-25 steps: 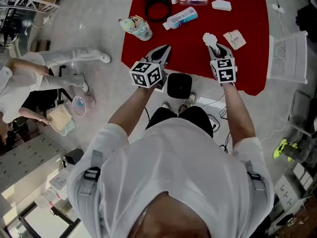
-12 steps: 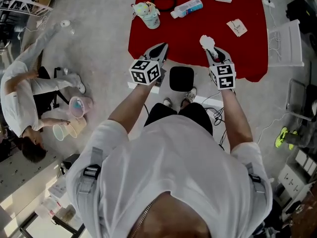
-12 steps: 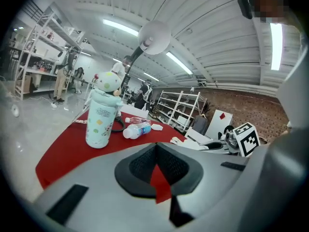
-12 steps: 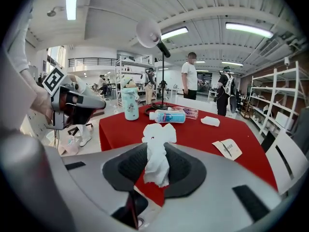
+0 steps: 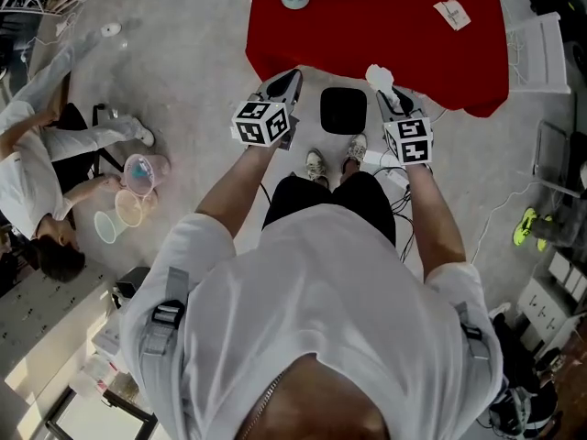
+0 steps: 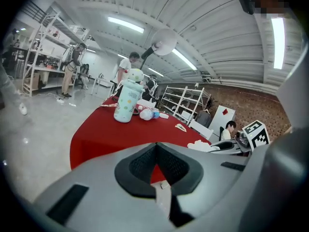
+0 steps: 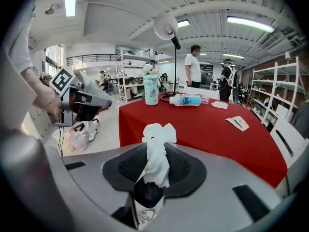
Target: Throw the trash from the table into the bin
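Note:
In the head view a black bin [image 5: 344, 110] stands on the floor just in front of the red table [image 5: 394, 44]. My right gripper [image 5: 382, 82] hovers at the bin's right edge, shut on a crumpled white tissue [image 5: 379, 73]. The right gripper view shows the tissue [image 7: 157, 149] sticking up between the jaws of that gripper [image 7: 153, 178]. My left gripper [image 5: 286, 85] hangs left of the bin, shut and empty; its own view shows that gripper [image 6: 157, 170] with jaws together. A paper packet [image 5: 452, 14] lies on the table.
A mint cup [image 7: 151, 90], a blue-labelled bottle [image 7: 188, 100] and a white pad [image 7: 219, 105] stand on the table. A white chair [image 5: 537, 53] is at the right. A crouching person [image 5: 41, 172] with plastic cups [image 5: 138, 174] is at the left. Cables [image 5: 404, 191] lie by my feet.
Both grippers have drawn back from over the table to either side of the bin, the tissue still held in the right one. The table has slid up in view.

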Motion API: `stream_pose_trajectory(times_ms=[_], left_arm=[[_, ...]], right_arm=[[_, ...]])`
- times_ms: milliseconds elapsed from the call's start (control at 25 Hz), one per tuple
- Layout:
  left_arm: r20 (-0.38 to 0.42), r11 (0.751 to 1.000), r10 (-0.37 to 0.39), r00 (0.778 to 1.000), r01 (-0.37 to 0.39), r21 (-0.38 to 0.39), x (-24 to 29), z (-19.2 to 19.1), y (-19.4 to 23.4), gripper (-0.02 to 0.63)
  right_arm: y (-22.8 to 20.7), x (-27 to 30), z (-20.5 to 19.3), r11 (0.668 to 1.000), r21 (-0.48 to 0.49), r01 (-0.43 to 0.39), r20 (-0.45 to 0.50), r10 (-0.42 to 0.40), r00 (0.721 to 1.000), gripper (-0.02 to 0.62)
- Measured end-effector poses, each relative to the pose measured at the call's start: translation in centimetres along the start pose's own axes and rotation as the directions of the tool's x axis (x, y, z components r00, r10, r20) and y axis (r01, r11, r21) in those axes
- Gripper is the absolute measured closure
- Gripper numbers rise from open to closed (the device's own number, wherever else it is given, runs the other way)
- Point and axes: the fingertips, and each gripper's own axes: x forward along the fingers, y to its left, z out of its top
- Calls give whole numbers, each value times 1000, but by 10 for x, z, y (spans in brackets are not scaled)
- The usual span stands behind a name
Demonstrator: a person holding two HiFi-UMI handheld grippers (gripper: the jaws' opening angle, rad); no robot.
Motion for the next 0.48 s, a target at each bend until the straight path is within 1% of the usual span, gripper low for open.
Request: stream_pose_trajectory(times_ms=[240, 360, 480], left_arm=[[-47, 997, 69, 997, -71, -38, -8, -42, 7, 597], [-59, 994, 91, 994, -94, -52, -8, -58, 16, 597], [-80, 991, 114, 990, -119, -60, -2, -85, 27, 597]], right_arm=[[15, 8, -49, 998, 0, -59, -57, 59, 997, 488], [23, 25, -71, 996, -18, -90, -89, 88, 992, 488], [30, 45, -95, 992, -31, -121, -112, 117, 987, 488]])
